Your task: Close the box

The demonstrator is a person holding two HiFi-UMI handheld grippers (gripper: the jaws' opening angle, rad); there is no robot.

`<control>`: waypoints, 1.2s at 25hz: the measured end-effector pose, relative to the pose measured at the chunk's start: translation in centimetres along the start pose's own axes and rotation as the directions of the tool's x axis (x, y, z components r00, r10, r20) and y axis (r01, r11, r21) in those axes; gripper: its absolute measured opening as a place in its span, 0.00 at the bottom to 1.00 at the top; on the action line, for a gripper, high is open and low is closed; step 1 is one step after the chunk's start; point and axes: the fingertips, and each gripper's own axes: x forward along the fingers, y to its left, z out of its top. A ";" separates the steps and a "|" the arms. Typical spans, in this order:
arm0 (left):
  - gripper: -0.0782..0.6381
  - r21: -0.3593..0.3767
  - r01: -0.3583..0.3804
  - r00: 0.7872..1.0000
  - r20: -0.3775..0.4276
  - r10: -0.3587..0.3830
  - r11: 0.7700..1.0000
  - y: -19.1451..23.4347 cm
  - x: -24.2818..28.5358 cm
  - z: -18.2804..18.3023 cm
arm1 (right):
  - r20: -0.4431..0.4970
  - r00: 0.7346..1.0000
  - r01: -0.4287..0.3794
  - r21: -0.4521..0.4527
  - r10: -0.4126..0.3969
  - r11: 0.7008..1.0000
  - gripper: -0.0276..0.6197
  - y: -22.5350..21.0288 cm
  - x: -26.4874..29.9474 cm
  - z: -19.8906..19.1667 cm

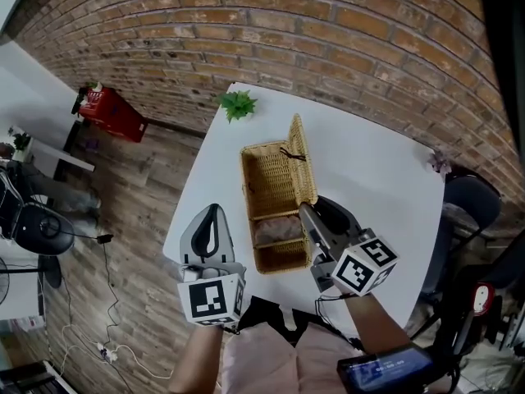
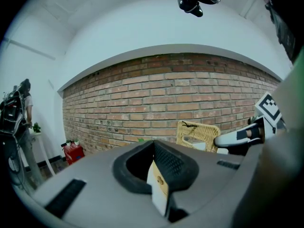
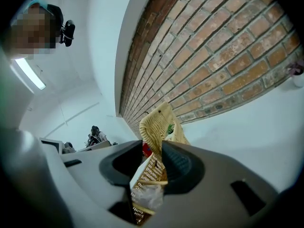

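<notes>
Your right gripper (image 1: 305, 210) reaches in nearly level from the 5 o'clock side of the wicker box (image 1: 250, 189), rolled a little, with its marker cube back toward you. Its jaws are clamped on the near end of the lid (image 1: 302, 164), and in the right gripper view the weave fills the gap between the pads. Your left gripper (image 1: 212, 213) hangs at the box's 8 o'clock, apart from it and pointing away from you. Its jaws are together with nothing in them. The box sits mid-table, long axis running from 6 to 12 o'clock. Its lid stands upright along the 3 o'clock wall, so the inside is open. A clear plastic packet (image 1: 275, 230) lies in the near half, just beside your right jaws. A small green plant (image 1: 238, 103) stands at the box's 11 o'clock by the far corner of the white table (image 1: 373, 171), well apart from the box. Bare tabletop spreads at 3 o'clock behind the lid, out to the edge where a dark chair (image 1: 469, 197) waits. The left table edge runs close under your left gripper, and a red crate (image 1: 111, 113) sits on the floor at 10 o'clock.
</notes>
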 end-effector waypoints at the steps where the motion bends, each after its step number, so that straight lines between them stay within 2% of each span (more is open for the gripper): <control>1: 0.12 -0.001 -0.005 1.000 0.002 0.005 1.000 0.2 -0.1 0.0 | 0.002 1.000 0.004 -0.006 -0.004 1.000 0.24 0.1 0.1 0.1; 9: 0.12 -0.010 -0.044 0.999 -0.016 0.044 0.999 1.3 -0.8 -0.4 | -0.017 1.000 -0.006 -0.132 0.004 0.991 0.27 1.6 1.1 0.4; 20: 0.12 -0.017 -0.064 0.998 -0.017 0.064 0.998 2.1 -1.4 -0.9 | -0.067 0.996 -0.064 -0.200 0.051 0.978 0.31 3.3 2.4 -0.4; 30: 0.12 -0.024 -0.109 0.994 -0.023 0.108 0.994 3.8 -2.0 -1.2 | -0.123 0.991 -0.085 -0.204 0.060 0.975 0.35 3.8 4.0 -1.8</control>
